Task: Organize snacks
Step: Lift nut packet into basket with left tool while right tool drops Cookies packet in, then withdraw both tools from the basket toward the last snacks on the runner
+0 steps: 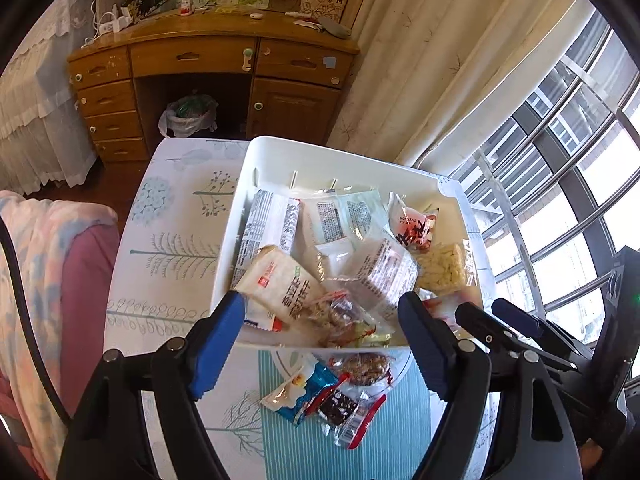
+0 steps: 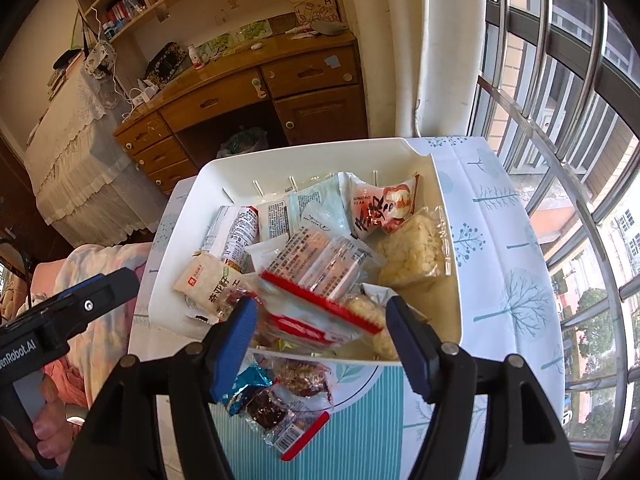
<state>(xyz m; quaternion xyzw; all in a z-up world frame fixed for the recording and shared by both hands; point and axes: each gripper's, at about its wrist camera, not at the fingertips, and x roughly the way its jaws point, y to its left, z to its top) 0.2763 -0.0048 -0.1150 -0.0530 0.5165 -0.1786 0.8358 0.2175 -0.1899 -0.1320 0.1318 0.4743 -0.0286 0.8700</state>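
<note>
A white bin (image 1: 320,148) (image 2: 304,150) on the table holds several snack packets: a cream cracker pack (image 1: 280,284), a red-and-white bag (image 1: 412,228) and a yellow puffed-rice bar (image 2: 412,252). My left gripper (image 1: 322,300) hovers open over the bin's near edge, gripping nothing. Beside it, my right gripper (image 2: 322,304) stands open above the same edge. A blurred clear packet with a red serrated edge (image 2: 316,312) lies loose between its fingers, over the bin. A blue packet (image 1: 296,390) and a dark red-trimmed packet (image 1: 344,404) lie on the table in front of the bin.
The table wears a tree-print cloth (image 2: 500,240) and a teal striped mat (image 1: 280,432). A wooden desk (image 1: 200,56) stands beyond, a curtain (image 1: 420,60) and barred window (image 2: 560,120) to the right, a blanket-covered seat (image 1: 48,248) to the left.
</note>
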